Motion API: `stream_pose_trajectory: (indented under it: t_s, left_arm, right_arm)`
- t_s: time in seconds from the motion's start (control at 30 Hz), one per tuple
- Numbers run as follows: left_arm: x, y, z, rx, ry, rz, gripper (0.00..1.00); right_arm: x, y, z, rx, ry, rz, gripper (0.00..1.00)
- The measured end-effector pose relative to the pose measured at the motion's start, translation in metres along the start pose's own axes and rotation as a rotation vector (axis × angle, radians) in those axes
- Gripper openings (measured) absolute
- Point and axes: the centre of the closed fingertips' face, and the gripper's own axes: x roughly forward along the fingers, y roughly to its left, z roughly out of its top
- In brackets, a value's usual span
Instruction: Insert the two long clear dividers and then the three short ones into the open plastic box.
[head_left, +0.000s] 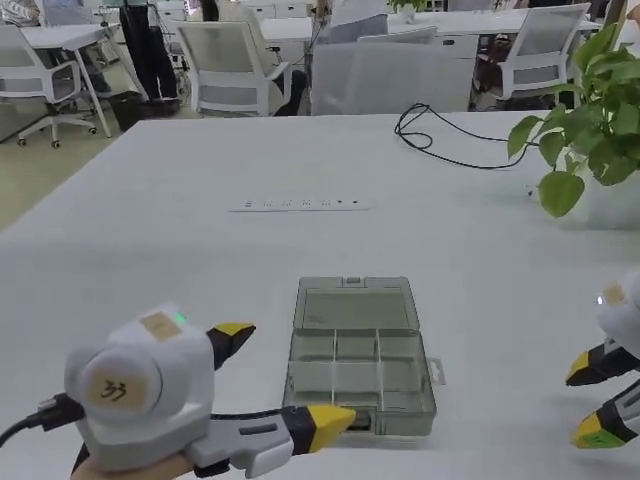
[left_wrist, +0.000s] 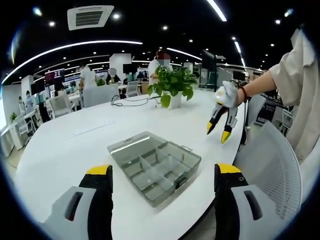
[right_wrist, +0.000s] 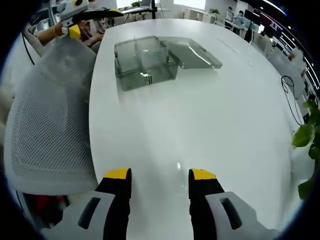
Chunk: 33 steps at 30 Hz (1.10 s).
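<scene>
A smoky clear plastic box (head_left: 358, 372) lies open near the table's front edge, its lid (head_left: 355, 303) folded flat on the far side. Clear dividers stand inside it and split it into several compartments. My left gripper (head_left: 285, 378) is open and empty just left of the box, one yellow tip by its front left corner. In the left gripper view the box (left_wrist: 155, 167) lies between and beyond that gripper's (left_wrist: 163, 171) spread jaws. My right gripper (head_left: 588, 398) hangs open and empty well right of the box. From the right gripper (right_wrist: 160, 175) the box (right_wrist: 145, 62) lies far off.
A potted plant (head_left: 590, 130) stands at the table's right side, with a black cable (head_left: 440, 140) behind it. A white power strip (head_left: 300, 205) lies mid-table beyond the box. A mesh chair (right_wrist: 50, 110) stands at the near table edge. Office chairs (head_left: 230, 65) are behind the table.
</scene>
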Motion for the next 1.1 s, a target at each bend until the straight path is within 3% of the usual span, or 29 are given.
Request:
stream_pose_trajectory:
  t_s: [0.2, 0.67, 1.1]
  left_arm:
    - [0.002, 0.000, 0.001, -0.001, 0.000, 0.004, 0.84]
    - [0.003, 0.000, 0.001, 0.004, 0.006, 0.011, 0.82]
    - [0.001, 0.001, 0.001, 0.008, 0.003, 0.014, 0.80]
  right_arm:
    - [0.000, -0.002, -0.018, -0.015, 0.052, 0.009, 0.46]
    - [0.003, -0.006, -0.029, -0.095, 0.103, 0.028, 0.41]
    - [0.003, -0.009, -0.031, -0.119, 0.100, 0.030, 0.33]
